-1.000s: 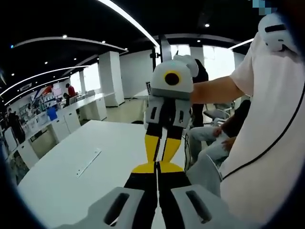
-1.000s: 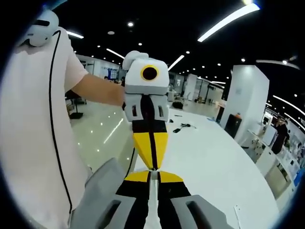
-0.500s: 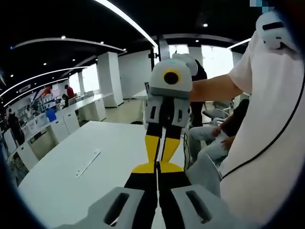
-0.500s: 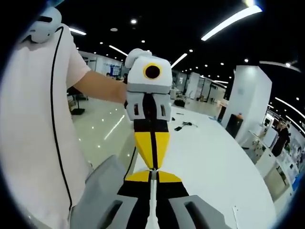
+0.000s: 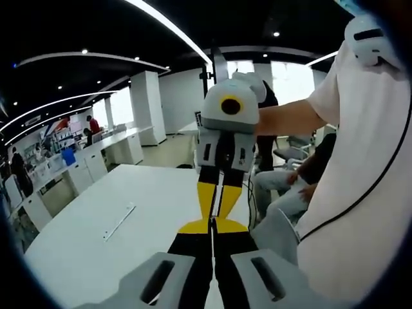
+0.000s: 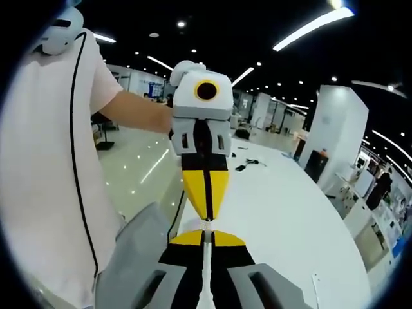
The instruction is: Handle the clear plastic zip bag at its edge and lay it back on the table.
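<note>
A thin pale strip [image 5: 119, 220] lies flat on the white table [image 5: 154, 190]; it looks like the zip edge of the clear bag, whose body I cannot make out. It also shows as a small strip [image 6: 315, 284] in the right gripper view. My left gripper [image 5: 211, 226] is shut, its yellow tips together. My right gripper [image 5: 214, 215] comes down from above and meets it tip to tip. Seen from the right gripper view, my right gripper [image 6: 206, 237] is shut and the left gripper [image 6: 206, 215] points into it. Both hover above the table's near edge, apart from the strip.
The person holding the grippers stands close in a white shirt [image 5: 367, 193] with a black cable. Another person [image 5: 290, 187] sits beyond the table. White counters [image 5: 84, 167] line the far left. A white pillar [image 6: 331, 129] and cables [image 6: 248, 170] lie past the table.
Almost nothing. The grippers stay shut and tip to tip; the right gripper view has drifted slightly, so the left gripper appears a little higher. The strip on the table has not moved.
</note>
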Demonstrator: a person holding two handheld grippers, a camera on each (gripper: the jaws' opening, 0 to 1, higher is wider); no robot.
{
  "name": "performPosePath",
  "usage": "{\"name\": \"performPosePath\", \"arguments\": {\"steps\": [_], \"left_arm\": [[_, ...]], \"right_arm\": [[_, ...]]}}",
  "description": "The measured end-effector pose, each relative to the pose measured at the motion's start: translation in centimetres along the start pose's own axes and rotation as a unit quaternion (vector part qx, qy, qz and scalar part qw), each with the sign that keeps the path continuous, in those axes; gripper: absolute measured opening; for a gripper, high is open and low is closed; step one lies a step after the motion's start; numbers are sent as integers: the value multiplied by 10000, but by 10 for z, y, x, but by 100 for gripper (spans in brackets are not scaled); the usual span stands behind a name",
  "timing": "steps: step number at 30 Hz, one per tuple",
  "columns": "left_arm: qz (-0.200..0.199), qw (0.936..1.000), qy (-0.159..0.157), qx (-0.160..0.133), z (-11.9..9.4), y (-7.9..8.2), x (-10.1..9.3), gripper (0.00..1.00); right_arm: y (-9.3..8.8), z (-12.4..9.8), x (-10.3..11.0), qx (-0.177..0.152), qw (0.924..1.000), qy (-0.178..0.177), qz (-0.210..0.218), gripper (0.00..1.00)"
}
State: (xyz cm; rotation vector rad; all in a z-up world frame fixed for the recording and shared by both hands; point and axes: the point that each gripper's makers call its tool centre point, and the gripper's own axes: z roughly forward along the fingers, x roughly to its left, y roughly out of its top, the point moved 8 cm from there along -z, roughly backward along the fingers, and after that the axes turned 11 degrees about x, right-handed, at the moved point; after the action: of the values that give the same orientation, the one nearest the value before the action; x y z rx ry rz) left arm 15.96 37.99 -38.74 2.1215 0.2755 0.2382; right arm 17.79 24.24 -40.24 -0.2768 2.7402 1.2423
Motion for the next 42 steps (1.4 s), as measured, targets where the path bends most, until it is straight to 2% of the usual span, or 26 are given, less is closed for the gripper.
{"name": "performPosePath", "arguments": {"steps": [9,27,42], "left_arm": [[-72,9999,46,-114,-6,0,4,0],[-136,9998,63,-89,-5,-10,7,0],[-213,9997,124,-79,-9,-19,11,0]], "right_arm": [[-17,-12,-2,178,9997,-67,171,0],[-35,-31,-1,534,9980,-122,306,0],[-45,-43,-2,698,9965,-155,431,0]]}}
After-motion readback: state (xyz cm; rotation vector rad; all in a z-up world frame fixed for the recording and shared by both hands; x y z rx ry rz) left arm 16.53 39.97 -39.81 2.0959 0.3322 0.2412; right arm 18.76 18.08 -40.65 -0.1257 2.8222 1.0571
